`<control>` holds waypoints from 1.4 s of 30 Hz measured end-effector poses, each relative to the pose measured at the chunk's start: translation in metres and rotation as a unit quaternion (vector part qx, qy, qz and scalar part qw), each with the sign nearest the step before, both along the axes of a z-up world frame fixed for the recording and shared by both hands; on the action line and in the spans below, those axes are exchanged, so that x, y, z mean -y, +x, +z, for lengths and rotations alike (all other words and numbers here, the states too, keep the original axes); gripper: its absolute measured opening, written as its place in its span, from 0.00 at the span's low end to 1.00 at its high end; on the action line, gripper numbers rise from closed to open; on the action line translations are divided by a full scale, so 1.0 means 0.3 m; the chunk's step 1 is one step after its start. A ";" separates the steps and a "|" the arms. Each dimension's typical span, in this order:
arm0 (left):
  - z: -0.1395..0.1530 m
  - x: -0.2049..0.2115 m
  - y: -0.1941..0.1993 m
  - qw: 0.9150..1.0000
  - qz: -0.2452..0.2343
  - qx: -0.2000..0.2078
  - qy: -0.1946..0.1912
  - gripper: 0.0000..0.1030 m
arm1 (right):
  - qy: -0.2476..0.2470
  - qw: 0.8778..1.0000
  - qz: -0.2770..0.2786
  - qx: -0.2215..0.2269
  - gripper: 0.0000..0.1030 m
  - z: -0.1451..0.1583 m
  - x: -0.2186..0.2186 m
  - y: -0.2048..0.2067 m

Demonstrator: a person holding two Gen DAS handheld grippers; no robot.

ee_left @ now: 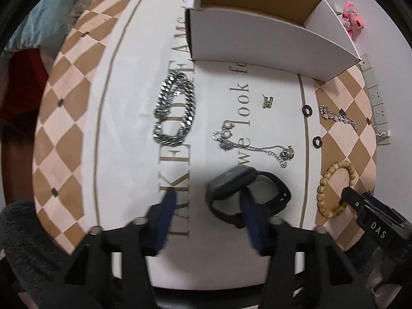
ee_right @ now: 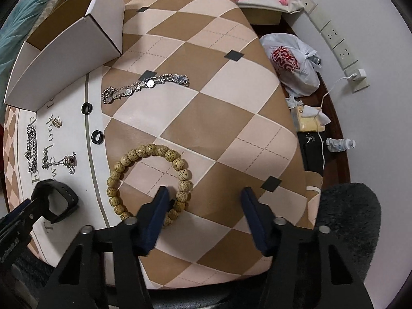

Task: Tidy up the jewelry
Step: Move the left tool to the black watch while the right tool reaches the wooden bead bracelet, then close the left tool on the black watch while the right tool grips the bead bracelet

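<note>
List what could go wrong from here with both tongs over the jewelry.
1. The left tongs stand open with one finger on the black watch; closing may catch only the strap, so it could slip.
2. The right tongs have one finger over the bead bracelet; closing could push it aside instead of gripping.

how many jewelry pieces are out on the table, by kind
Chains: 3: chunky silver chain, thin pendant necklace, silver link bracelet
Bead bracelets: 1: wooden bead bracelet
Black rings: 2: one, another
Watches: 1: black watch
Small gold pieces: 1: gold piece
Total: 8
</note>
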State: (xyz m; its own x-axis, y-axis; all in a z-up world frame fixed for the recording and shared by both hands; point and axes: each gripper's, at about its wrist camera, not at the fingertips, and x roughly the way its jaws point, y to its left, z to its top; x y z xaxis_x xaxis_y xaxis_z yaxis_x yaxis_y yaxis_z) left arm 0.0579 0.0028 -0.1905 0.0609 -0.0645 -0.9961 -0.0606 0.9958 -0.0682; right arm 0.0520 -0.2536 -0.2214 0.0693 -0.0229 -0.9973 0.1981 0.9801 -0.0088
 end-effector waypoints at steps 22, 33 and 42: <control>0.010 -0.006 -0.009 0.999 -0.023 0.031 0.017 0.07 | 0.002 0.999 0.024 0.026 0.09 0.035 -0.042 0.002; 0.210 -0.009 -0.027 0.995 -0.040 0.089 0.011 0.07 | 0.076 0.994 0.031 0.073 0.09 0.196 -0.074 -0.017; 0.385 0.012 0.080 0.989 -0.041 0.141 -0.015 0.07 | 0.114 0.981 0.067 0.143 0.09 0.449 -0.134 0.080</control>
